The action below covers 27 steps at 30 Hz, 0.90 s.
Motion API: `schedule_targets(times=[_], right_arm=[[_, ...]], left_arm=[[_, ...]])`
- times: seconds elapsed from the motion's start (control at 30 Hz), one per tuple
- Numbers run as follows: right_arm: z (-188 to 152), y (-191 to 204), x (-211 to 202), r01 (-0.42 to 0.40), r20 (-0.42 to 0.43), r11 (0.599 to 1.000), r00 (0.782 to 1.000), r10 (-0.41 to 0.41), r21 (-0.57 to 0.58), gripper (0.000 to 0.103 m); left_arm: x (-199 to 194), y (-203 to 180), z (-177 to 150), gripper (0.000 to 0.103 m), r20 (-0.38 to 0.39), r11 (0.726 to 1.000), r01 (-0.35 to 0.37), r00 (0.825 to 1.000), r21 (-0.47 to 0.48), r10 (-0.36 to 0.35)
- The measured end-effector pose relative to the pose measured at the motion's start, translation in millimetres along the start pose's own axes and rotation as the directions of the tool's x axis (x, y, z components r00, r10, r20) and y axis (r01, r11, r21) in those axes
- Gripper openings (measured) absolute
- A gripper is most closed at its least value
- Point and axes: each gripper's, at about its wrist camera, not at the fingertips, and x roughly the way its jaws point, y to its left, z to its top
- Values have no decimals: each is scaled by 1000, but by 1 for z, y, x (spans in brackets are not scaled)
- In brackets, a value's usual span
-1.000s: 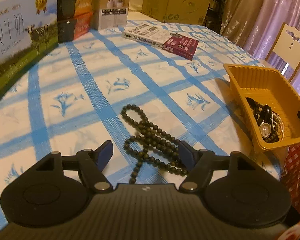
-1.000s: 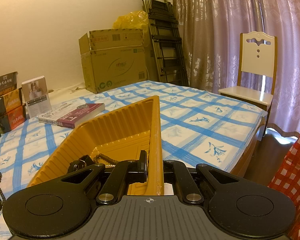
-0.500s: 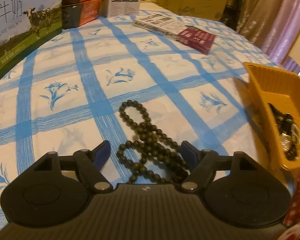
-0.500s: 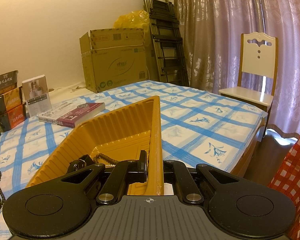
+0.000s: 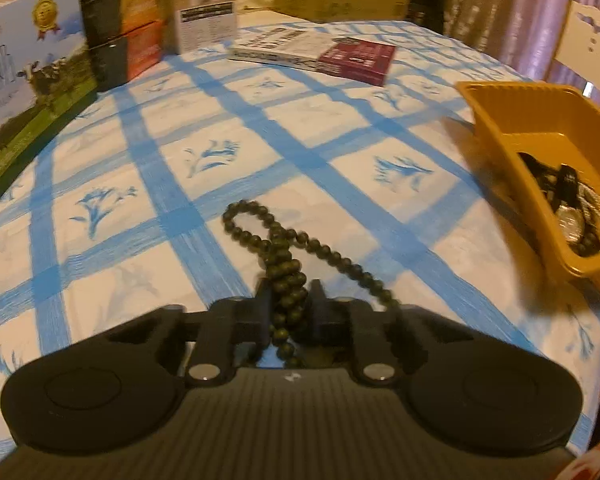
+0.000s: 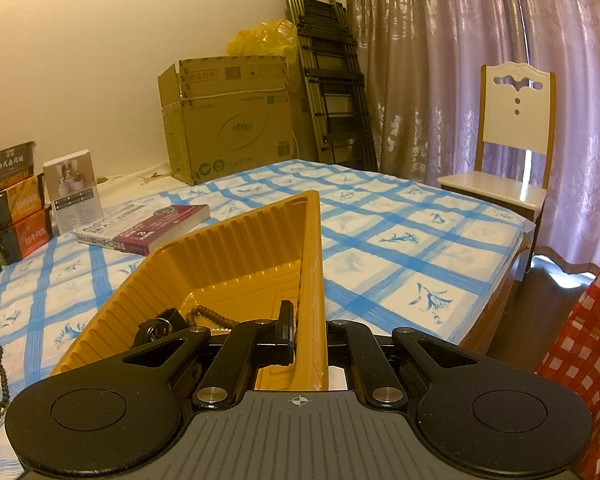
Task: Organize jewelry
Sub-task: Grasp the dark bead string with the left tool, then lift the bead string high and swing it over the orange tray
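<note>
The left tongs [image 5: 288, 304] are closing, and a bunched strand of the dark bead necklace [image 5: 284, 264] is being pinched between the two pads, which are looking pressed against the beads. The rest of the necklace is lying on the blue-checked cloth [image 5: 340, 152] covering the counter, with one loop trailing ahead of the tongs and one strand running off to the right. In the right wrist view the same beads are being seen at the far left edge.

The right tongs [image 6: 310, 340] are being kept narrow, clamped on the near side wall of the yellow tray [image 6: 236, 256], one finger [image 6: 286, 332] inside the tray and the other outside. The tray is sitting near the counter's right edge, well apart from the necklace. A watch [image 5: 572, 218] and other dark bead pieces are lying in its near end.

Further back, a book [image 5: 332, 54] is lying flat on the cloth, and a milk carton box [image 5: 24, 92] and stacked boxes [image 6: 14, 200] are standing at the left. A white chair [image 6: 512, 140] is standing beyond the counter by the curtain [image 6: 440, 60].
</note>
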Motion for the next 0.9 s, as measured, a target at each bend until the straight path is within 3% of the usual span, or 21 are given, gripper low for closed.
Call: schedule_targets(times=[0.13, 0.23, 0.3, 0.4, 0.63, 0.9], right_arm=[[0, 1, 1, 0, -1, 1000, 1000, 0, 1, 6], [0, 1, 1, 0, -1, 1000, 1000, 0, 1, 6], [0, 1, 0, 0, -1, 1000, 1000, 0, 0, 6], [0, 0, 0, 0, -2, 1000, 1000, 0, 2, 6], [0, 1, 1, 0, -1, 1000, 1000, 0, 1, 6], [-2, -1, 0, 0, -4, 1000, 1000, 0, 10, 6]], left_arm=[[1, 2, 1, 24, -7, 999, 2, 1000, -35, -2], [2, 0, 2, 23, -4, 1000, -5, 1000, -23, 5], [2, -1, 2, 13, 2, 1000, -3, 1000, -9, 3], [-2, 2, 4, 9, 7, 1000, 9, 1000, -10, -9], [-39, 3, 23, 6, 86, 998, 57, 995, 34, -59], [-99, 6, 64, 6, 211, 993, 90, 972, 71, -104]])
